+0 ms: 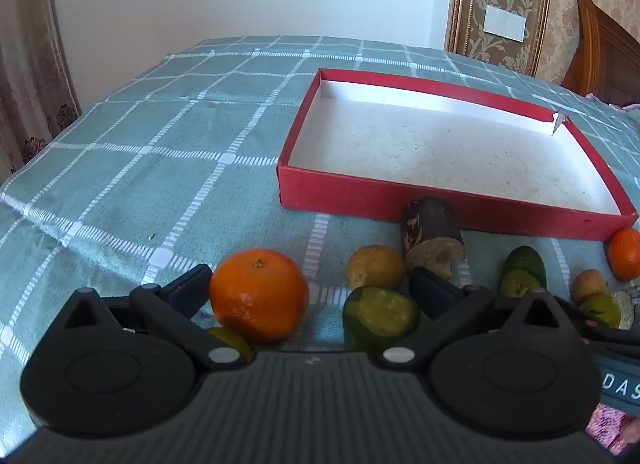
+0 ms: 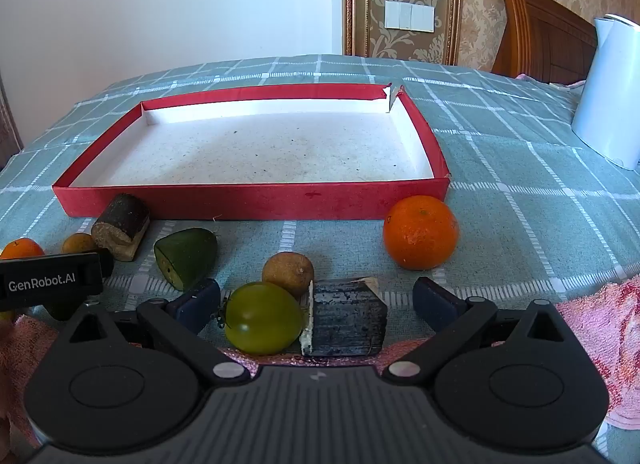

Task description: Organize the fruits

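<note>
The left wrist view alone shows a tangerine point(image 1: 259, 294) sitting between the wide-spread fingers of the left gripper point(image 1: 310, 284), close to the left finger point(image 1: 192, 284), though contact there cannot be told; a cut green piece point(image 1: 380, 314) lies just right of it. Behind these are a small brown fruit point(image 1: 375, 266) and a dark stick piece point(image 1: 430, 238) against the near wall of the red tray point(image 1: 340, 192).

The right wrist view alone shows a white kettle point(image 2: 608, 92) far right on the checked cloth point(image 2: 520, 168), and a pink towel point(image 2: 600, 328) near right. The right gripper point(image 2: 316, 298) is also released, its fingers wide apart; a green tomato point(image 2: 262, 318) and a dark block point(image 2: 346, 318) lie between them, the tomato close to the left finger point(image 2: 200, 300), neither squeezed. A brown round fruit point(image 2: 288, 274) sits just behind, a second tangerine point(image 2: 420, 238) further right near the tray's near right corner, and a green wedge point(image 2: 186, 256) to the left.
</note>
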`<state>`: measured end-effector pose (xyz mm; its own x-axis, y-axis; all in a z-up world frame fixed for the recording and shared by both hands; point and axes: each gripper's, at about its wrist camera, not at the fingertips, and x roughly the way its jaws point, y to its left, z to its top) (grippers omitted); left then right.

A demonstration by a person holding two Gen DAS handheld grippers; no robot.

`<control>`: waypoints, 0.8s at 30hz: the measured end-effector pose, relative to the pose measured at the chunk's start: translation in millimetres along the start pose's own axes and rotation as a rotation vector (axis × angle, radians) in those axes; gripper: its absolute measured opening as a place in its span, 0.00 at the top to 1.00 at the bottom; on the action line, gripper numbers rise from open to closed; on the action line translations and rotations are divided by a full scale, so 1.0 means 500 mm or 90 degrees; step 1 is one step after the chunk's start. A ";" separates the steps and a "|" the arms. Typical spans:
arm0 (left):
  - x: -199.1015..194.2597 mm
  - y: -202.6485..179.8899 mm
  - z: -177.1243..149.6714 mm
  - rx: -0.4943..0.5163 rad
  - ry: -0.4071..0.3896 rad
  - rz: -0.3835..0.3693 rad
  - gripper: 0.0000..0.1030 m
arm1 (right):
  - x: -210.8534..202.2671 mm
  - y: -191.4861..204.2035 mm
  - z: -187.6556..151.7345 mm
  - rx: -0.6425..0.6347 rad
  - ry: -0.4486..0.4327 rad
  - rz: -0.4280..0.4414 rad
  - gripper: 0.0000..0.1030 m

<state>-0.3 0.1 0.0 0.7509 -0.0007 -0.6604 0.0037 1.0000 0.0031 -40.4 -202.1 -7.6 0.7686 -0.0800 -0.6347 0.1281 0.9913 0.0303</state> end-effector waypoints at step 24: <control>-0.007 -0.001 0.000 0.003 -0.003 -0.001 0.00 | -0.001 0.000 -0.002 -0.013 0.004 -0.002 0.00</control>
<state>-2.9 -0.6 2.5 0.7541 -0.0024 -0.6568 0.0085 0.9999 0.0061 -41.2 -201.9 -8.1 0.7644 -0.0823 -0.6395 0.1179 0.9929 0.0132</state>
